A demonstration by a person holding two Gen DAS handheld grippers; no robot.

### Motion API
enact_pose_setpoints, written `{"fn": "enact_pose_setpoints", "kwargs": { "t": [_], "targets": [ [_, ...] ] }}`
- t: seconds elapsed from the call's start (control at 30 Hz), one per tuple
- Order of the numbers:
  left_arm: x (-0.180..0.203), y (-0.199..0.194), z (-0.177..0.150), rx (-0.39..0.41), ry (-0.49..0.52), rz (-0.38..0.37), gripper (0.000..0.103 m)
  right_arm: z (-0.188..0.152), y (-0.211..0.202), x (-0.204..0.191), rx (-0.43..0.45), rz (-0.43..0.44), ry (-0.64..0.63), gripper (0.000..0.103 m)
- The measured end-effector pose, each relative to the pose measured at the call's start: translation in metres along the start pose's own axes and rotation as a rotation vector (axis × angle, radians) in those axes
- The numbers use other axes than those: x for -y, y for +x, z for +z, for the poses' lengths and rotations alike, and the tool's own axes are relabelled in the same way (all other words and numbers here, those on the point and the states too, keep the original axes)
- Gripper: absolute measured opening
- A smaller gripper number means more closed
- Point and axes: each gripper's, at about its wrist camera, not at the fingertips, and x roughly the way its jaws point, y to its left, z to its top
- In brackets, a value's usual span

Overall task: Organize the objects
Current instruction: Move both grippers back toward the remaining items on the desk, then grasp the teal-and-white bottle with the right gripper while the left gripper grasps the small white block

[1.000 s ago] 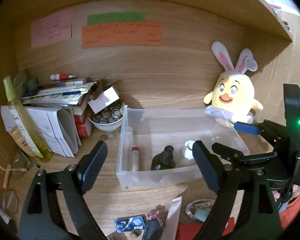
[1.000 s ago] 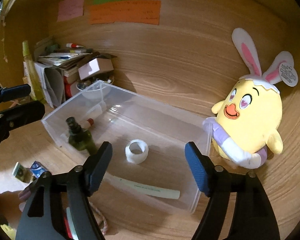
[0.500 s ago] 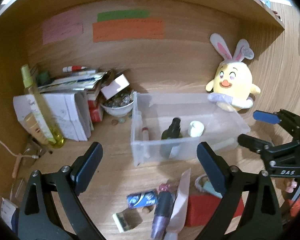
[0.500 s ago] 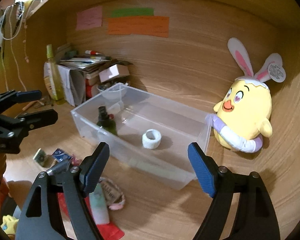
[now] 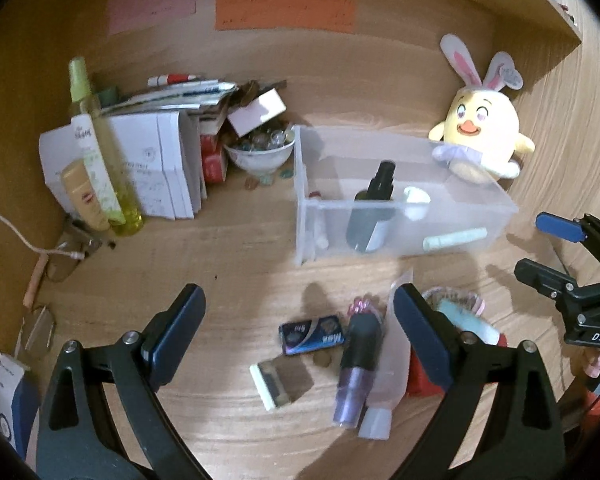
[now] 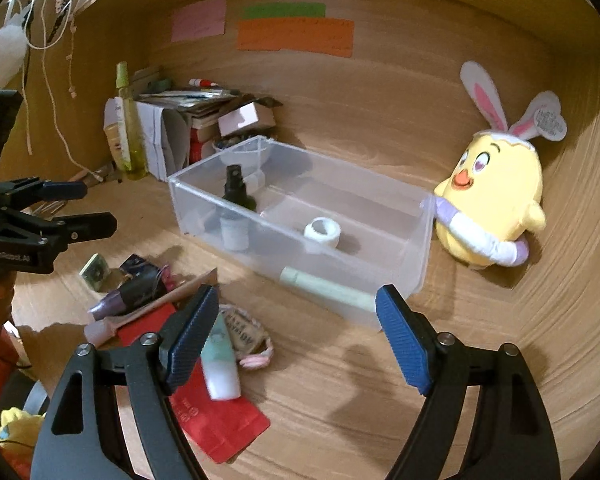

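We hold both grippers wide apart and empty above the desk. Our landmark is the clear plastic bin (image 6: 300, 216). Inside it we see a dark spray bottle (image 6: 236, 190) standing at its left end, a white tape roll (image 6: 322, 233) near the middle and a pale green tube (image 6: 327, 290) along its front wall. The left gripper (image 5: 298, 330) hovers in front of the bin over a purple tube (image 5: 358, 364) and a blue packet (image 5: 312, 335); the right gripper (image 6: 296, 340) hangs before the bin's front right corner. The plush chick (image 6: 496, 204) leans on the bin's right end.
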Motion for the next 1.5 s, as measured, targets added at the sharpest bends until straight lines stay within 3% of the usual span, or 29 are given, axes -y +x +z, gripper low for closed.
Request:
{"fn": "enact_pose_setpoints", "kwargs": {
  "t": [0.3,0.43,0.93,1.17,1.33,1.5],
  "targets": [
    [-0.008,0.011,-0.026,-0.066,-0.013,0.011,0.096,-0.017,0.011,-0.008,-0.036,0.042,0.021,0.078],
    [-0.012,0.015,-0.034,-0.092,-0.02,0.013,0.075,-0.023,0.018,-0.013,-0.071,0.08,0.019,0.063],
    [-0.026,0.023,-0.055,-0.139,-0.086,-0.002,0.049,-0.031,0.043,-0.034,-0.162,0.153,-0.024,0.027],
    [-0.03,0.029,-0.058,-0.143,-0.108,-0.001,0.034,-0.033,0.049,-0.035,-0.176,0.157,-0.023,0.026],
    [-0.027,0.031,-0.057,-0.142,-0.102,-0.007,0.016,-0.034,0.049,-0.035,-0.174,0.155,-0.031,0.025],
    [-0.022,0.03,-0.056,-0.134,-0.092,-0.002,0.016,-0.034,0.047,-0.035,-0.163,0.155,-0.034,0.021]
  ]
}}
